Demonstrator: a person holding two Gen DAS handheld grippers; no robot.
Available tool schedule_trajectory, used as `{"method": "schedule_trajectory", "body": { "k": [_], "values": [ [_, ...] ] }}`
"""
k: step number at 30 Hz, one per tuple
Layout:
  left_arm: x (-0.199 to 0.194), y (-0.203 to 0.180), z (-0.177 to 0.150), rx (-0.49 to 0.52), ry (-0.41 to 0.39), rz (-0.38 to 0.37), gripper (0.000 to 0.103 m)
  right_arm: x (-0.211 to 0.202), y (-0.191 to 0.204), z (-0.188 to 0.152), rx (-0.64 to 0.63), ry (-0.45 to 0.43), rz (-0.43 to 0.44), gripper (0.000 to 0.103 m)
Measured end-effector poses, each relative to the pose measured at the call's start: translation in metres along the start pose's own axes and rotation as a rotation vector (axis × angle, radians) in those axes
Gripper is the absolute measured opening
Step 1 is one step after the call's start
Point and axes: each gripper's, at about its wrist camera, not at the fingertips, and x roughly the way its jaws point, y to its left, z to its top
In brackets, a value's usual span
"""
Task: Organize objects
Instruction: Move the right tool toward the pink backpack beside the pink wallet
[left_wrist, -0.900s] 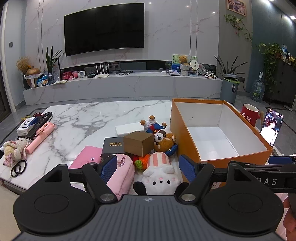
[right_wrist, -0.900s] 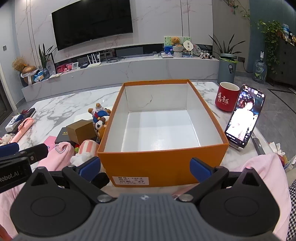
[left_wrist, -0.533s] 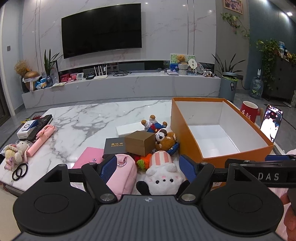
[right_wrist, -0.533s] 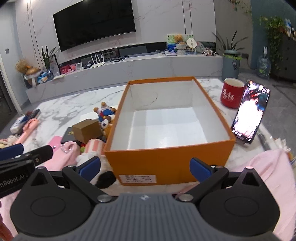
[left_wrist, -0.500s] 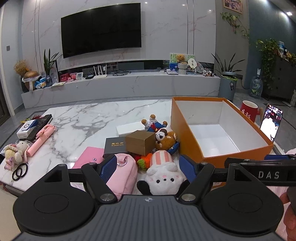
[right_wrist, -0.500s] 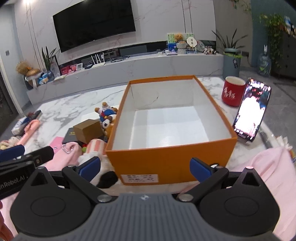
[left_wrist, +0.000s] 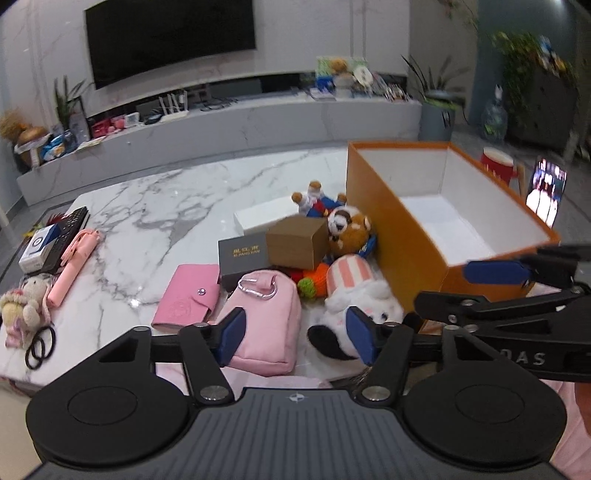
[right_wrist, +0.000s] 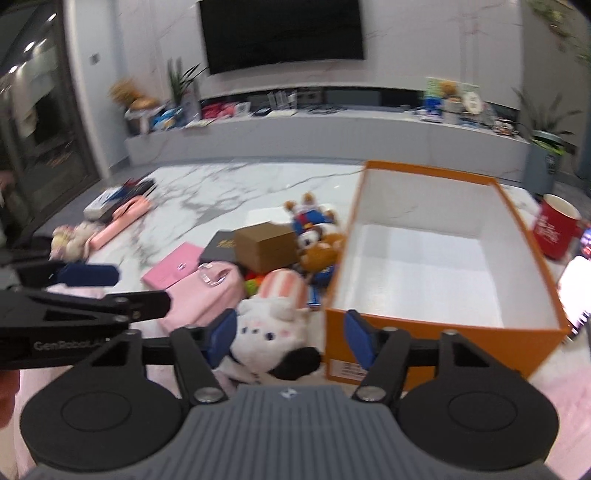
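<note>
I have both tools angled down over the near edge of the white marble table (left_wrist: 155, 221). The left gripper (left_wrist: 295, 334) stands open and empty, its blue pads either side of the soft pink zip pouch with a silver clip (left_wrist: 264, 314) and the white plush animal in a pink-striped hat (left_wrist: 356, 295), touching neither as far as I can tell. The right gripper (right_wrist: 286, 334) is likewise open with nothing held, and the white plush sits between its pads in the right wrist view, with the near wall of the open orange cardboard box with a white inside (right_wrist: 436, 258) beside it. The box looks empty, so sorting has barely begun. My worry is collision: both tools aim at the same toy and the right one's arm crosses the left view, so a careless reach could knock them together. A pad could also catch the box wall and shove it toward the red mug (right_wrist: 556, 230) and the propped phone (left_wrist: 546, 190). The heap is tight, so pulling the plush may drag the brown cardboard box (left_wrist: 297, 240) or the small bear toy (left_wrist: 349, 229). Legible writing: "XI JIANG NAN" on the dark grey flat box (left_wrist: 242, 256), "GenRobot" on the left tool, and "DAS" on the right tool.
</note>
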Motion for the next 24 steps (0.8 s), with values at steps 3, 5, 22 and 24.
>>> {"method": "schedule_trajectory", "body": {
  "k": [3, 5, 22, 24],
  "values": [
    [0.010, 0.009, 0.001, 0.030, 0.038, -0.004, 0.062, 0.014, 0.014, 0.003, -0.059, 0.023, 0.012, 0.055],
    [0.016, 0.017, 0.003, 0.045, 0.057, -0.008, 0.061, 0.022, 0.020, 0.006, -0.090, 0.038, 0.013, 0.052],
    [0.090, 0.091, 0.025, 0.076, 0.234, -0.052, 0.055, 0.129, 0.059, 0.039, -0.009, 0.217, 0.115, 0.036],
    [0.098, 0.093, 0.023, 0.083, 0.259, -0.064, 0.050, 0.144, 0.060, 0.039, 0.030, 0.259, 0.122, 0.037]
  ]
}}
